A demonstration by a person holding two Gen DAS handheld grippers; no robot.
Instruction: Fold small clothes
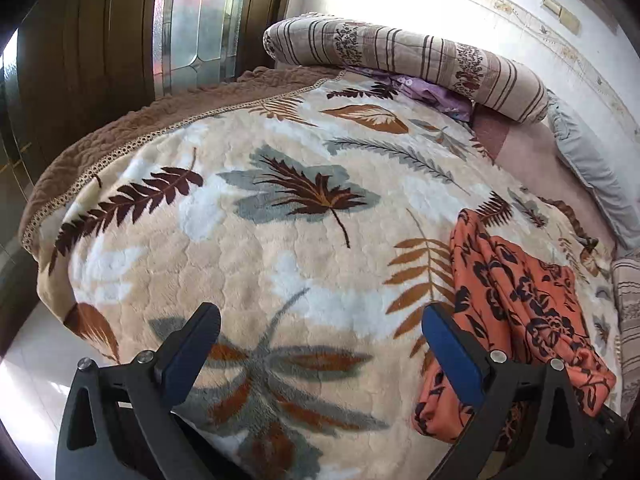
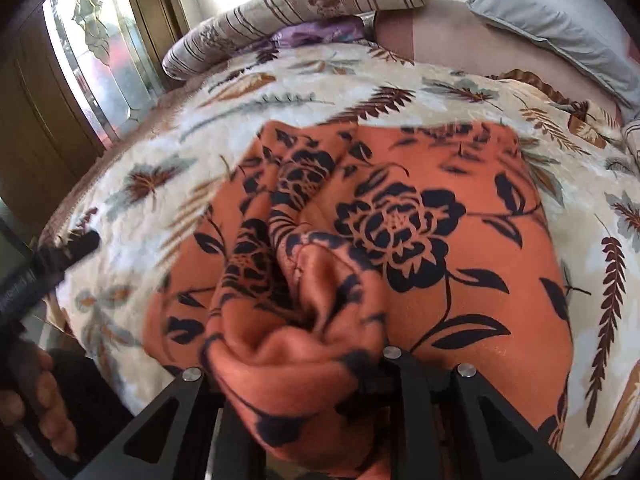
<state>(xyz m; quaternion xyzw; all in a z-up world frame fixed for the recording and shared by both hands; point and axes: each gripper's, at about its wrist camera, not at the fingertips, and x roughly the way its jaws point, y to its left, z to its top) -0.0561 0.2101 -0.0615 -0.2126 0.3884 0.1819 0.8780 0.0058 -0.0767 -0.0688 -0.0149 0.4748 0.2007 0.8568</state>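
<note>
An orange garment with a dark floral print (image 2: 460,248) lies on the leaf-patterned blanket (image 1: 280,248). In the left wrist view the garment (image 1: 520,300) lies bunched at the right. My left gripper (image 1: 320,332) is open and empty above the blanket, its right blue pad beside the garment's edge. My right gripper (image 2: 296,364) is shut on a bunched fold of the garment, which covers its fingertips. The left gripper (image 2: 68,252) shows at the left edge of the right wrist view.
A striped rolled bolster (image 1: 400,56) and purple cloth (image 1: 432,94) lie at the bed's far end. A grey pillow (image 1: 592,168) lies at the right. A wooden door with glass panels (image 1: 192,28) stands beyond the bed. White floor (image 1: 24,380) shows at the left.
</note>
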